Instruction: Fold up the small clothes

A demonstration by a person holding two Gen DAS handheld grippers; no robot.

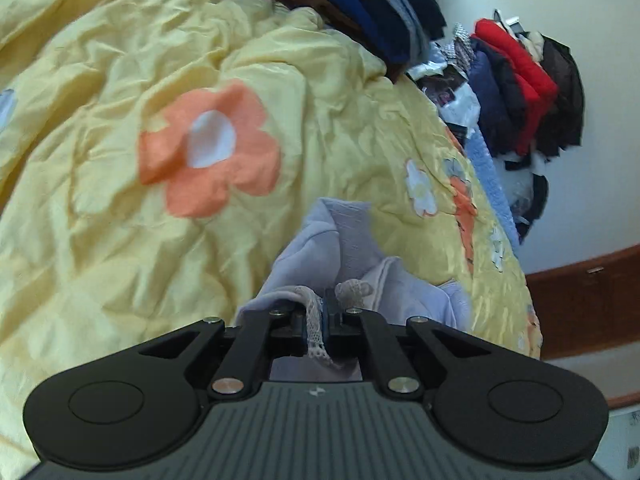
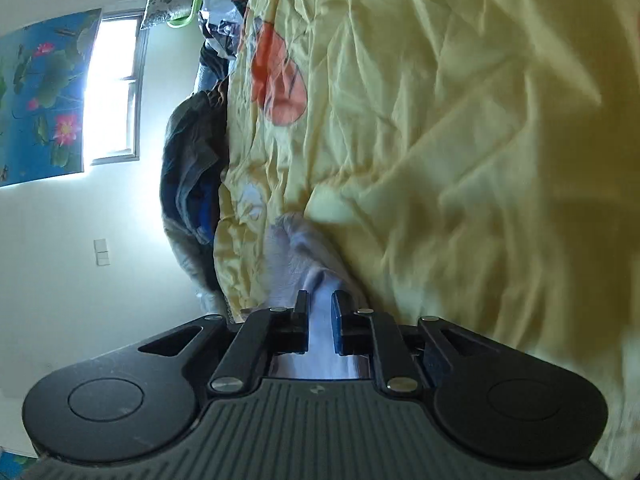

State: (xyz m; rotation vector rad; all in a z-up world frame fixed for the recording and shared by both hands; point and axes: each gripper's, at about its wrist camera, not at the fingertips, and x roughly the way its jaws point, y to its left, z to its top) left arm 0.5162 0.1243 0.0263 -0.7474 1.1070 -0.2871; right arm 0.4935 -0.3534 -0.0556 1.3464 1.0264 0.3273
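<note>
A small lilac garment [image 1: 348, 232] with a white lace trim [image 1: 316, 320] lies bunched on a yellow flowered duvet [image 1: 120, 240]. My left gripper [image 1: 323, 300] is shut on the lace trim, with the fabric spilling out ahead of the fingers. In the right wrist view, which is rolled sideways, the same pale garment [image 2: 296, 256] lies on the duvet [image 2: 440, 160]. My right gripper [image 2: 320, 300] stands slightly open, with a narrow gap between the jaws. Pale cloth shows in that gap, and the pads do not press on it.
A stack of folded dark and blue clothes [image 1: 372, 8] sits at the far end of the bed. Jackets in red, navy and black [image 1: 520, 80] are heaped against the wall. A wooden bed frame [image 1: 580, 308] edges the duvet. A dark clothes heap [image 2: 192, 168] lies below a window [image 2: 112, 88].
</note>
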